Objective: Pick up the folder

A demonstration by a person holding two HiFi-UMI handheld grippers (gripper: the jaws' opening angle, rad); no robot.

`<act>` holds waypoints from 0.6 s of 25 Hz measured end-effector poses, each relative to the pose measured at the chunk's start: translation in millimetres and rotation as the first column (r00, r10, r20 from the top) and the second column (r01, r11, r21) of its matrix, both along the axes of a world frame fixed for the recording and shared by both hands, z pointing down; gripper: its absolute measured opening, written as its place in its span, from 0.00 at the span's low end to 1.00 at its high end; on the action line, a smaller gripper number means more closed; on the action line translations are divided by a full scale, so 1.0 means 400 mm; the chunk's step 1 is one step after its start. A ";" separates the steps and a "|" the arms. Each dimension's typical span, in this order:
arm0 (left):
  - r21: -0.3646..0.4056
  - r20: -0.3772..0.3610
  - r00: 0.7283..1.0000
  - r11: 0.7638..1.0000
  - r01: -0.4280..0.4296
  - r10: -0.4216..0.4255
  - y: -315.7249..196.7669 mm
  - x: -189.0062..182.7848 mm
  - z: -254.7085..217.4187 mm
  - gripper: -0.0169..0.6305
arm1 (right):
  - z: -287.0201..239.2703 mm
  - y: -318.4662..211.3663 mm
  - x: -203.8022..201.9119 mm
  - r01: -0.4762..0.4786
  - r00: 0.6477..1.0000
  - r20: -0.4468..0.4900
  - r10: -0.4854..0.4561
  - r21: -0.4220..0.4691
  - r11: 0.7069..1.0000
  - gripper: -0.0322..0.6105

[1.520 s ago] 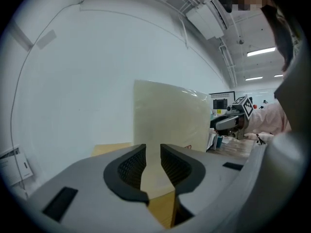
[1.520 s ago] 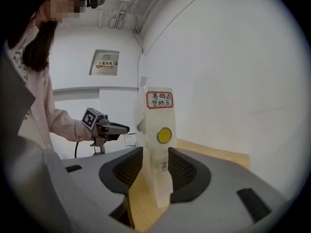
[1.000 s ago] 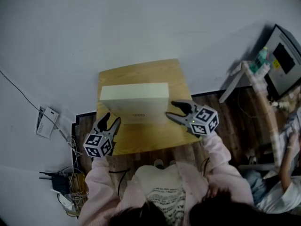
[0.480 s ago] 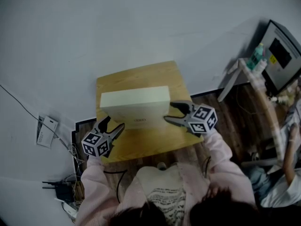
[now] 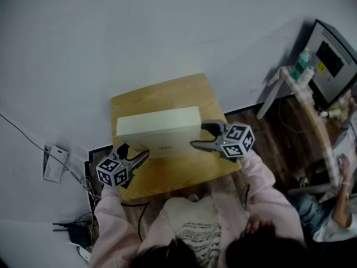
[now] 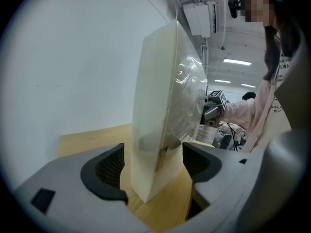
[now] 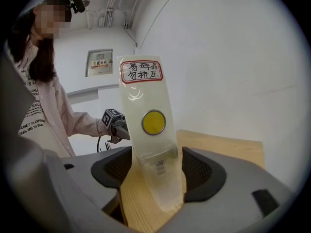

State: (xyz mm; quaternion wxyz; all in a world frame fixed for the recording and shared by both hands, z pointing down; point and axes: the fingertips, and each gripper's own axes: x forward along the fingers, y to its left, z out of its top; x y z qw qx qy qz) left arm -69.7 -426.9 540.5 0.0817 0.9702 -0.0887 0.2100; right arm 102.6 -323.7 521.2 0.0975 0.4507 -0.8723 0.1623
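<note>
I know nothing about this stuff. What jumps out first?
A pale folder stands upright on a wooden table by the white wall. The left tongs and right tongs, which have just been opening, each straddle one end of it without pressing. A yellow round sticker marks its right end.

red-bordered label (image 7: 141, 72) on folder (image 7: 161, 181), 易碎品 勿挤压
</note>
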 end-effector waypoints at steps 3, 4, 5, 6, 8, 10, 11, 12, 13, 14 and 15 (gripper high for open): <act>-0.010 -0.018 1.000 1.000 -0.008 0.008 -0.002 0.009 -0.002 0.62 | 0.000 -0.009 -0.007 0.015 1.000 0.004 -0.015 -0.005 1.000 0.53; -0.014 -0.023 1.000 1.000 -0.010 0.010 -0.003 0.012 -0.002 0.62 | 0.000 -0.013 -0.010 0.022 1.000 0.001 -0.022 -0.004 1.000 0.53; -0.018 -0.029 1.000 1.000 -0.012 0.011 -0.003 0.015 -0.001 0.62 | 0.001 -0.016 -0.013 0.027 1.000 -0.004 -0.027 -0.003 1.000 0.53; -0.023 -0.034 0.999 1.000 -0.014 0.014 -0.004 0.018 -0.001 0.62 | 0.003 -0.020 -0.015 0.031 0.999 -0.008 -0.031 -0.002 1.000 0.53; -0.034 -0.042 0.999 0.999 -0.022 0.021 -0.003 0.023 0.001 0.62 | 0.008 -0.025 -0.015 0.036 0.999 -0.015 -0.036 -0.002 0.999 0.53; -0.046 -0.048 0.998 0.998 -0.035 0.033 0.003 0.029 0.005 0.62 | 0.012 -0.027 -0.017 0.048 0.999 -0.018 -0.048 -0.001 0.999 0.53; -0.049 -0.050 0.998 0.998 -0.041 0.038 0.007 0.032 0.007 0.62 | 0.012 -0.027 -0.020 0.054 0.998 -0.017 -0.054 0.000 0.999 0.53; -0.050 -0.053 0.998 0.998 -0.042 0.039 0.008 0.034 0.008 0.62 | 0.012 -0.028 -0.022 0.056 0.998 -0.014 -0.056 0.002 0.998 0.53; -0.050 -0.058 0.998 0.998 -0.041 0.038 0.008 0.036 0.009 0.62 | 0.012 -0.029 -0.022 0.055 0.998 -0.012 -0.055 0.005 0.998 0.54; -0.050 -0.063 0.997 0.998 -0.039 0.036 0.007 0.037 0.008 0.62 | 0.011 -0.030 -0.022 0.053 0.999 -0.010 -0.053 0.008 0.999 0.54; -0.049 -0.065 0.997 0.998 -0.039 0.036 0.005 0.037 0.008 0.62 | 0.010 -0.031 -0.022 0.054 0.999 -0.010 -0.054 0.011 0.998 0.54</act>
